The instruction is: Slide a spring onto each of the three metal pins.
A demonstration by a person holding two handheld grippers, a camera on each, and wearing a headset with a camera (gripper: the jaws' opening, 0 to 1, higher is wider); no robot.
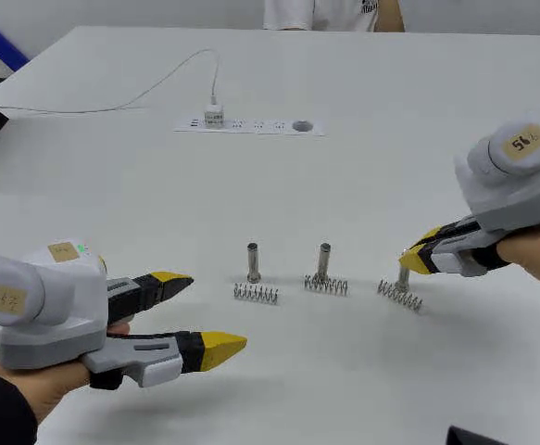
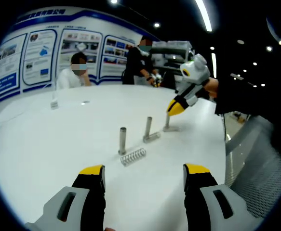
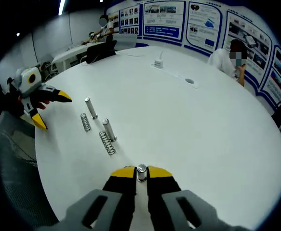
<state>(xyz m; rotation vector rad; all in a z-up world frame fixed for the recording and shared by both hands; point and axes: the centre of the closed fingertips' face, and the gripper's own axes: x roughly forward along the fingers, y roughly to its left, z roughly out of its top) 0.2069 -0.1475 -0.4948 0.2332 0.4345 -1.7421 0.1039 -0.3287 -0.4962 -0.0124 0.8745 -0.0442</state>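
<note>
Three springs [image 1: 256,294] lie by three upright pins [image 1: 323,260]; right gripper [image 3: 141,174] pinches the rightmost pin [image 3: 141,169], left gripper [image 1: 212,311] gapes empty.

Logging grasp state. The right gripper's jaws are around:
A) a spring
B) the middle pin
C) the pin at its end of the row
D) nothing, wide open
C: in the right gripper view the right gripper has its yellow tips close against both sides of the end pin, while that pin's spring lies on the table beside it.
</note>
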